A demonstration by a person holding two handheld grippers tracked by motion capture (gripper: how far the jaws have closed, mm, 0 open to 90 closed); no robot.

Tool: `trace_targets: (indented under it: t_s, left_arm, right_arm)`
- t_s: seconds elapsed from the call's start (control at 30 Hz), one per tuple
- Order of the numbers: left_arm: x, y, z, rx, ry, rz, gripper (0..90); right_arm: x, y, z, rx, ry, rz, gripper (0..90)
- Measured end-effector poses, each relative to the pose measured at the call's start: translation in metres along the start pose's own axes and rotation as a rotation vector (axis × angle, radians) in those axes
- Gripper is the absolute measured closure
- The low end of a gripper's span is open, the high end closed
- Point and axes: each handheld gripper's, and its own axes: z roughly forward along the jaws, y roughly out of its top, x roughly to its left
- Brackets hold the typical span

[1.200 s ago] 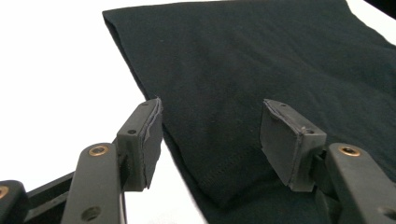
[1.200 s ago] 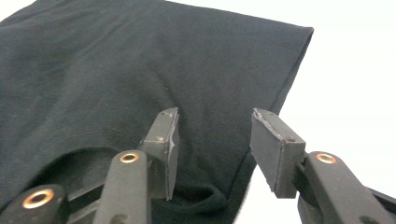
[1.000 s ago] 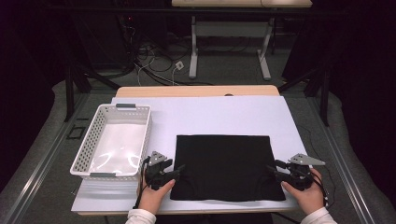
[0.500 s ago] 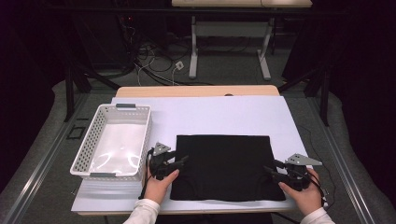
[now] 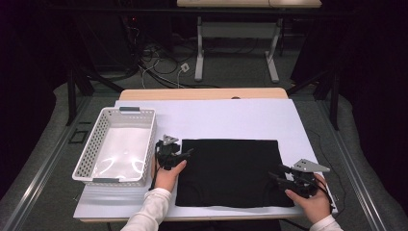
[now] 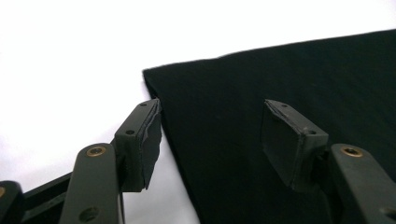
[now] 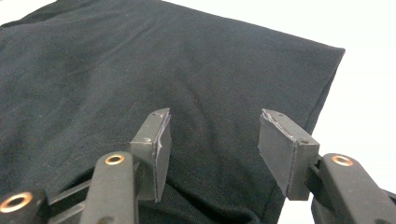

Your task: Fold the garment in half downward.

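White tabletop (image 5: 231,115) carries one black cloth (image 5: 231,171) spread flat, with one white basket (image 5: 118,144) just beside the cloth's left edge. We have two grippers at the cloth: our left gripper (image 6: 210,135) straddles its left edge near the far corner with jaws spread and holding nothing, and our right gripper (image 7: 212,144) hovers over its near right corner, equally released. We judge this the reach before a fold, so next each must close on its own edge.
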Motion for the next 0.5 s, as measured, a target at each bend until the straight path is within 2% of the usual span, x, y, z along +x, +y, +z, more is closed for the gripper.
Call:
trace_targets:
  t_s: [0.1, 0.23, 0.3, 0.4, 0.47, 0.5]
  left_arm:
    - [0.003, 0.007, 0.006, -0.008, 0.02, -0.009, 39.5]
    - [0.01, 0.016, 0.016, 0.011, 0.04, -0.029, 41.3]
    - [0.013, 0.017, 0.021, 0.006, 0.044, -0.025, 42.6]
    - [0.017, 0.016, 0.025, 0.023, 0.054, -0.033, 45.2]
    - [0.015, 0.016, 0.026, 0.026, 0.068, -0.014, 46.8]
    - [0.014, 0.016, 0.026, 0.032, 0.08, 0.015, 47.4]
  right_arm:
    - [0.0, 0.0, 0.0, 0.0, 0.003, 0.002, 44.0]
    - [0.001, 0.0, 0.0, -0.003, 0.01, -0.001, 43.6]
    - [0.001, 0.0, 0.0, -0.006, 0.011, -0.009, 43.4]
    - [0.001, 0.0, 0.0, -0.006, 0.015, -0.01, 43.2]
    - [0.001, 0.0, 0.0, -0.006, 0.016, -0.011, 43.1]
    - [0.001, 0.0, 0.001, -0.006, 0.017, -0.014, 43.1]
